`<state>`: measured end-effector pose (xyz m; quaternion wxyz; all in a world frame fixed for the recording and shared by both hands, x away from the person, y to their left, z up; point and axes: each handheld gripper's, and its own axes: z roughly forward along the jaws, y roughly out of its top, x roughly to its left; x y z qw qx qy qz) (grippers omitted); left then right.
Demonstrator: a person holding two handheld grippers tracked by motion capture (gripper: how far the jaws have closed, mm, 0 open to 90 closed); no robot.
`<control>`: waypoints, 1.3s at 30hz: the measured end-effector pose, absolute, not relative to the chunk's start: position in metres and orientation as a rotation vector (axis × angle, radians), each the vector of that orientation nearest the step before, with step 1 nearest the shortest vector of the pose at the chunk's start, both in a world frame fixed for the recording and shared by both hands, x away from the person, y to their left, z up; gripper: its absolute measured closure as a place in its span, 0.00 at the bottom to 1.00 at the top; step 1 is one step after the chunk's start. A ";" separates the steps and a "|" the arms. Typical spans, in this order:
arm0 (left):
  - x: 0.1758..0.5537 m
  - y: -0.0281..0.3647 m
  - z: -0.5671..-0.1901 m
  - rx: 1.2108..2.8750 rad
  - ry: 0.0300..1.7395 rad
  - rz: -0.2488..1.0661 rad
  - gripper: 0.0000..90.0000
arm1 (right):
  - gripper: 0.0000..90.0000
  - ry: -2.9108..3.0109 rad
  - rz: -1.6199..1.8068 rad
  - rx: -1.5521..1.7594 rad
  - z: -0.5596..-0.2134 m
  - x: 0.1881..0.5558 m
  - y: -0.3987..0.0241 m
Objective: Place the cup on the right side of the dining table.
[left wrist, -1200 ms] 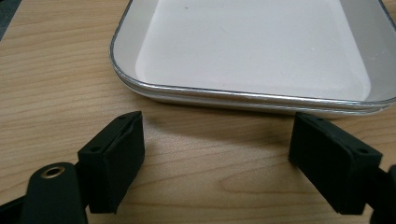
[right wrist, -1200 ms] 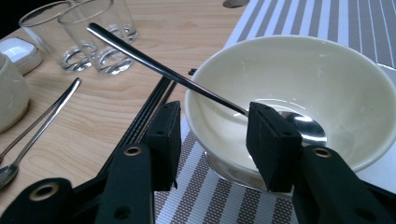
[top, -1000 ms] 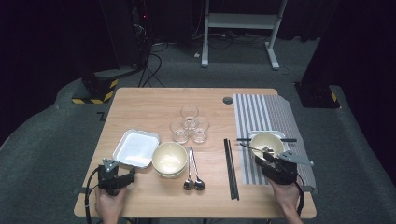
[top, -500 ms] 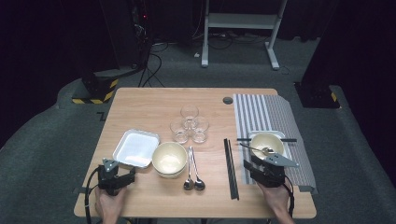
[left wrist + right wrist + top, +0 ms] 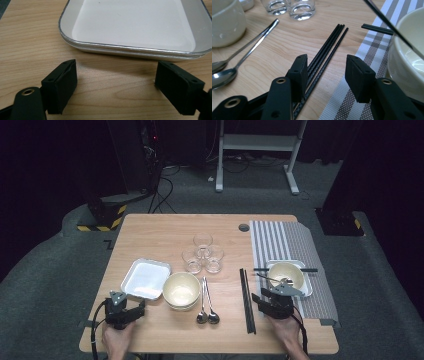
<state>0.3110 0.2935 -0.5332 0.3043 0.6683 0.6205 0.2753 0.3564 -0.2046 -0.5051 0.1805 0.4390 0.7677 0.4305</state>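
The right tool (image 5: 276,301) sits low over the near right part of the counter (image 5: 165,232), its jaws spread partway and having just been opening, with nothing pinched between them. The black chopsticks (image 5: 325,53) lie flat on the wood just to the left of this tool: in the right gripper view their near ends pass under the left jaw and partly into the gap, while the pads stay clear of them. They lie together as a tight bundle, long axis running straight away from the tool toward the glasses (image 5: 292,7), roughly parallel to the edge of the striped mat (image 5: 352,100) on the tool's right. A white bowl (image 5: 409,62) stands on that mat, just beyond the right jaw. Two spoons (image 5: 239,58) lie well to the tool's left, bowls toward the near edge. The left tool (image 5: 115,87) rests on the counter with jaws spread wide and empty, a white tray (image 5: 135,27) just ahead of them.
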 end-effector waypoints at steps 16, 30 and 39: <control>0.311 0.283 -0.530 1.776 1.589 0.669 0.23 | 0.47 2.234 1.104 1.254 -0.527 0.371 -0.189; 0.311 0.279 -0.519 1.784 1.543 0.633 0.21 | 0.44 2.267 1.072 1.236 -0.527 0.377 -0.171; 0.319 0.273 -0.506 1.782 1.511 0.602 0.21 | 0.43 2.274 1.079 1.237 -0.527 0.375 -0.169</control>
